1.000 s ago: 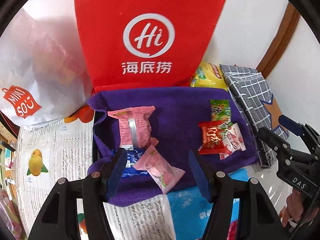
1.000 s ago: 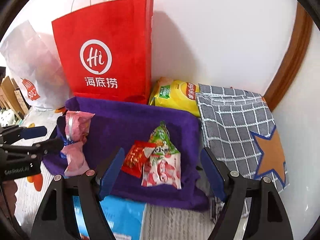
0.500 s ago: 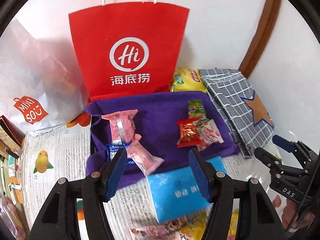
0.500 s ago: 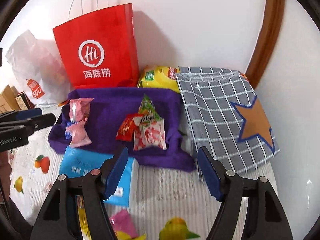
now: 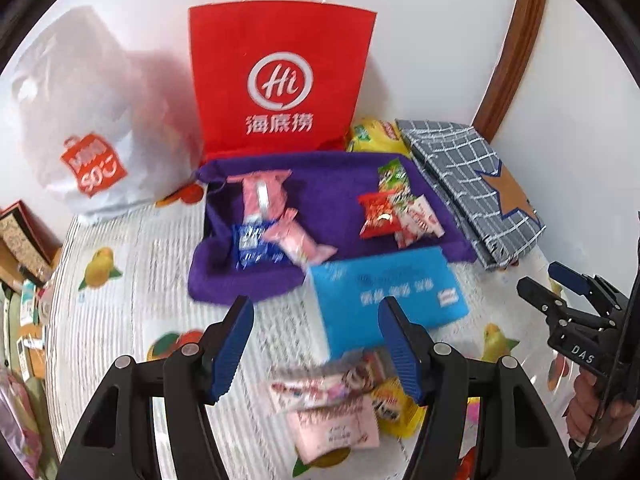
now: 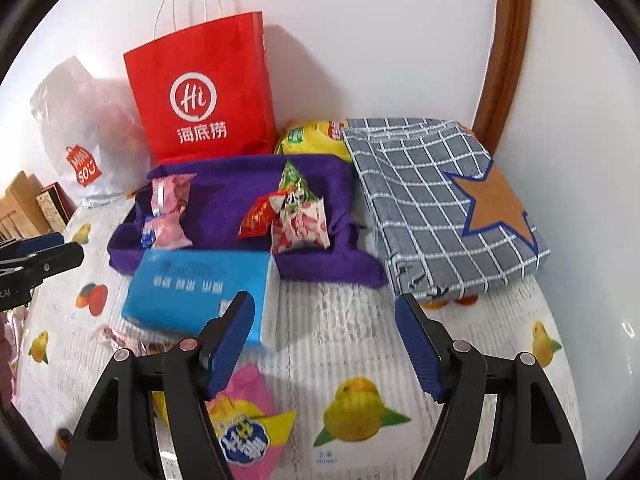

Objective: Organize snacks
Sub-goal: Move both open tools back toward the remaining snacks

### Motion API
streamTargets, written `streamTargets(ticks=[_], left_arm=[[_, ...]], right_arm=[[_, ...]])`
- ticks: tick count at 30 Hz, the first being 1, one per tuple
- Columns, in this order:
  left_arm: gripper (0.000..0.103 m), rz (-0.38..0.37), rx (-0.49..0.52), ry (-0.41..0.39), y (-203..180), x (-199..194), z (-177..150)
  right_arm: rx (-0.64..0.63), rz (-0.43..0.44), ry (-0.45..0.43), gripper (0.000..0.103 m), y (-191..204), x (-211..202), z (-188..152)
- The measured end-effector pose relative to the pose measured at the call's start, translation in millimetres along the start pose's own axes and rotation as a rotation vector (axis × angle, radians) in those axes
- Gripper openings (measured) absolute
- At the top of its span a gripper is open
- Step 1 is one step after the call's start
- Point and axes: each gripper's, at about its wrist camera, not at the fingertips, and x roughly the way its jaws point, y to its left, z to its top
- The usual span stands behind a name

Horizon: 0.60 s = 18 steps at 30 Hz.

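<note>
White walls and a curved brown wooden trim back a table under a white ribbed cloth printed with fruit (image 6: 352,344). Against the wall stand a red paper carrier bag with white handles (image 5: 280,80) and a white plastic shopping bag (image 5: 88,120); a grey checked fabric case with an orange star (image 6: 440,204) lies at the right.

A purple towel-lined tray (image 5: 328,192) holds two clusters of wrapped snacks. On its left side, two pink packets (image 5: 264,196) and a blue one lie in a line running from back to front. On its right side, a red packet (image 5: 378,214), a green one and a pink-white one overlap, their long axes fanned toward the back wall. A flat light-blue tissue pack (image 5: 384,296) lies lengthwise across the tray's front edge.

Compared with a second ago, both cameras have pulled back from the tray, so loose snacks (image 5: 332,404) on the cloth in front now show, among them a pink-and-yellow packet (image 6: 244,420).

Left gripper (image 5: 316,344) and right gripper (image 6: 324,340) both hover released, nothing between their blue pads; the right jaws have just been closing slightly.
</note>
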Motion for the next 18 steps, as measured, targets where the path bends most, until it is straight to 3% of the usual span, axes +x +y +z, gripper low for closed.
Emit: streamTargets(ticks=[8, 18], left_arm=[[0.063, 0.005, -0.066, 0.002, 17, 1, -35], [0.063, 0.015, -0.109, 0.001, 33, -3, -52]], right_arm=[[0.014, -0.01, 0.014, 0.072, 2, 3, -26], [0.008, 0.048, 0.089, 0.072, 13, 21, -48]])
